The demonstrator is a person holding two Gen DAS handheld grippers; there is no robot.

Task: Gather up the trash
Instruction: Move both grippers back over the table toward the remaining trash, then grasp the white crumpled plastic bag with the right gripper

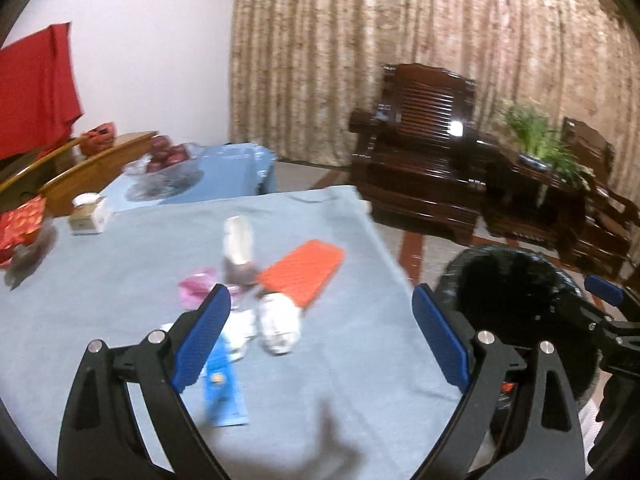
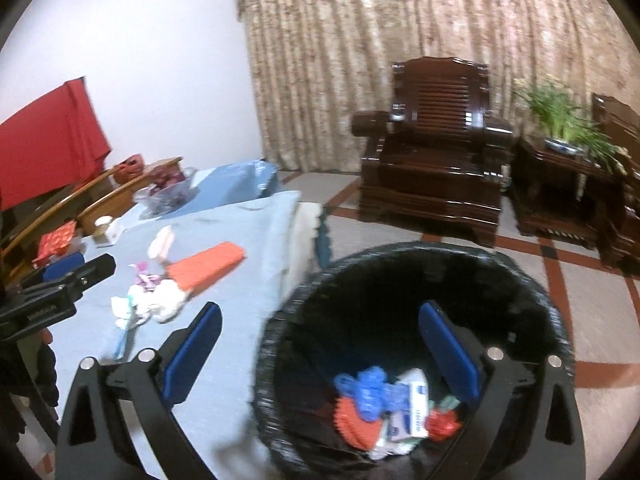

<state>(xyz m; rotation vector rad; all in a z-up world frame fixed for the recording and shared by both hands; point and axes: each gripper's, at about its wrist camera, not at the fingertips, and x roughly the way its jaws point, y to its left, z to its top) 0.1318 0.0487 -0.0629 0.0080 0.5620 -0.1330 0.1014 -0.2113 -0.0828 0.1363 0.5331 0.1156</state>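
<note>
On the light-blue tablecloth [image 1: 100, 300] lies a cluster of trash: a blue wrapper [image 1: 222, 384], a crumpled white paper [image 1: 278, 328], an orange packet [image 1: 302, 276], a pink wrapper [image 1: 196, 286] and a white tube-like piece [image 1: 238, 240]. My left gripper [image 1: 321, 292] hovers open above this cluster with nothing between its fingers. My right gripper [image 2: 320, 310] stands wide open and empty over the black-lined bin [image 2: 400, 248], which sits beside the table's right edge. Inside the bin lie a blue crumpled item [image 2: 368, 388], a white box [image 2: 414, 404] and red scraps [image 2: 442, 424].
A glass bowl of dark fruit [image 1: 168, 168] and a small box [image 1: 86, 216] stand at the table's far side, and a red packet [image 1: 20, 224] lies at the left. A dark wooden armchair [image 2: 436, 160], a side table with a plant [image 2: 560, 132] and a curtain stand beyond the tiled floor.
</note>
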